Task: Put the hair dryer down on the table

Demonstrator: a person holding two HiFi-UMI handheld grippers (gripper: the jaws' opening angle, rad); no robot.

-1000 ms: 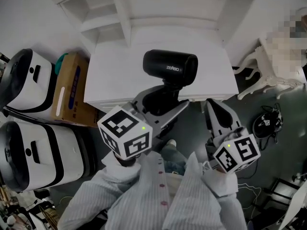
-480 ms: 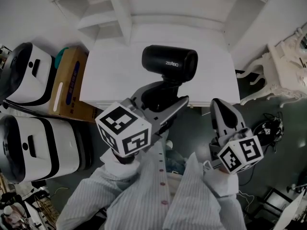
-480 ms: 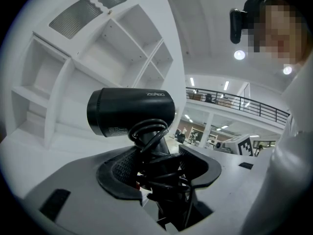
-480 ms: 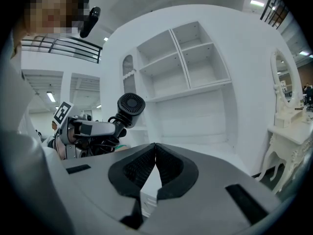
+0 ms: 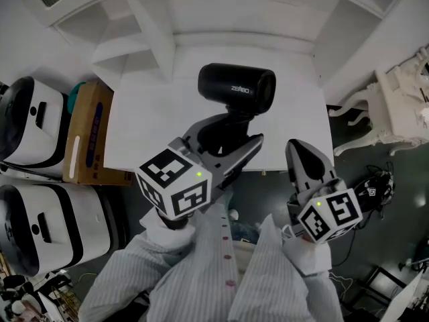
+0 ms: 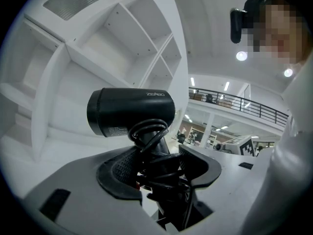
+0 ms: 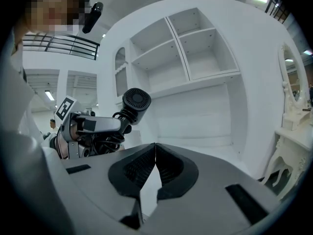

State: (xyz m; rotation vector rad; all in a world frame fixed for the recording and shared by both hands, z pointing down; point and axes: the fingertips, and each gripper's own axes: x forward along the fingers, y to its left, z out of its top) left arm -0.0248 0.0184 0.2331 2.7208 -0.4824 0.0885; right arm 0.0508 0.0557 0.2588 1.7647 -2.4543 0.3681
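A black hair dryer with its cord wound round the handle stands upright in the air above the white table. My left gripper is shut on its handle, and the barrel points sideways above the jaws. In the right gripper view the hair dryer shows its round rear grille, held out from the left. My right gripper hovers off the table's front right edge, shut with nothing between its tips.
White shelving rises behind the table. A cardboard box and two white machines stand on the floor at the left. A white ornate chair is at the right, with cables on the dark floor.
The view has shifted a little, so the table now reaches nearer to me. The hair dryer stays gripped in my left gripper, and the right one has edged slightly left.
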